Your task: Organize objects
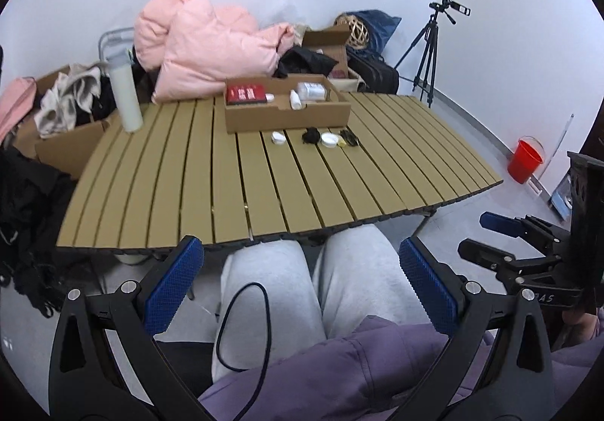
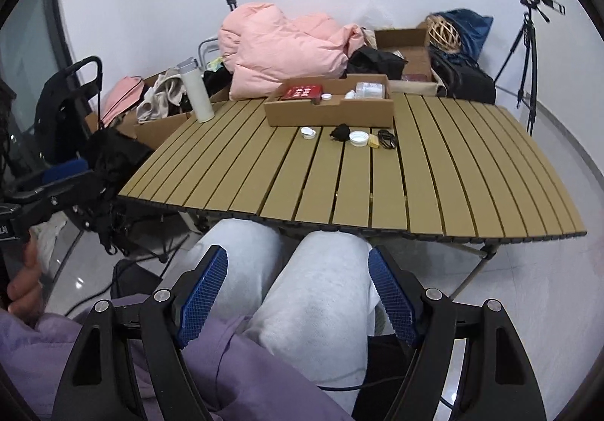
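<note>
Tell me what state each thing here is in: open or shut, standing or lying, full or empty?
Left gripper: jaws open, nothing between them.
Right gripper: jaws open, nothing between them.
Cardboard box: open on top, partly filled.
Red packet: lying flat inside the box.
White bottle: standing upright, capped.
Round white lid: lying loose on the table.
Black cable: bundled, lying outside the box.
</note>
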The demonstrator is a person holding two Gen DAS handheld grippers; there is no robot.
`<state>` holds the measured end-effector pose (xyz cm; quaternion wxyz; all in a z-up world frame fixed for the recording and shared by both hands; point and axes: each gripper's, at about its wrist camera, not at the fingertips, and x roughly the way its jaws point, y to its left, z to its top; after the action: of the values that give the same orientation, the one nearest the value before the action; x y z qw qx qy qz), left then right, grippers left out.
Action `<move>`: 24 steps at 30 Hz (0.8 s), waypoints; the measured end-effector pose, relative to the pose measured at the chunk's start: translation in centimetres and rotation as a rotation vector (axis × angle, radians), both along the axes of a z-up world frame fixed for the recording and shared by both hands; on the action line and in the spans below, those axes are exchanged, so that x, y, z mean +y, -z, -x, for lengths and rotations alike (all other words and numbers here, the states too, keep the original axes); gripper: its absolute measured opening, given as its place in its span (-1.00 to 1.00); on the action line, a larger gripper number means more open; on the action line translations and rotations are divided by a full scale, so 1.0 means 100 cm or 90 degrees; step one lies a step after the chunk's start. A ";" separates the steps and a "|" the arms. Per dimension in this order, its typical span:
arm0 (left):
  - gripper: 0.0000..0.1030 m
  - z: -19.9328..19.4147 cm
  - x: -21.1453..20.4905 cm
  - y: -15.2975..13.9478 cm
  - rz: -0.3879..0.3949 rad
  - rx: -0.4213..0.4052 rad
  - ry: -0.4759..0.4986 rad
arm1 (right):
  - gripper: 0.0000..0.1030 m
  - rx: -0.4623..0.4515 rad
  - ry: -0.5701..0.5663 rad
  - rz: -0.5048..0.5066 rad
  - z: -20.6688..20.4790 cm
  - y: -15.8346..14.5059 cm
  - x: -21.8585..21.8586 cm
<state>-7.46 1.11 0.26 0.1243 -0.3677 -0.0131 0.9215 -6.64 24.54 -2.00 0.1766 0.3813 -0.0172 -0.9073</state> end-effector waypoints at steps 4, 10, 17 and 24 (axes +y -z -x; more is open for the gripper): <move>1.00 0.034 -0.002 0.016 0.007 0.002 0.011 | 0.57 -0.007 0.001 0.003 0.024 0.007 0.002; 0.62 0.120 -0.014 0.045 -0.011 -0.038 0.001 | 0.56 -0.033 0.004 -0.009 0.097 0.026 0.002; 0.17 0.231 0.007 0.078 -0.023 -0.055 0.037 | 0.31 -0.057 0.000 0.004 0.192 0.045 -0.002; -0.14 0.340 0.030 0.133 -0.031 -0.127 0.038 | 0.21 -0.092 -0.023 0.012 0.265 0.076 -0.024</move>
<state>-41.42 4.12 -13.07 0.1585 -0.4543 -0.0369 0.8758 -33.14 22.11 -9.58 0.1945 0.4442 -0.0317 -0.8740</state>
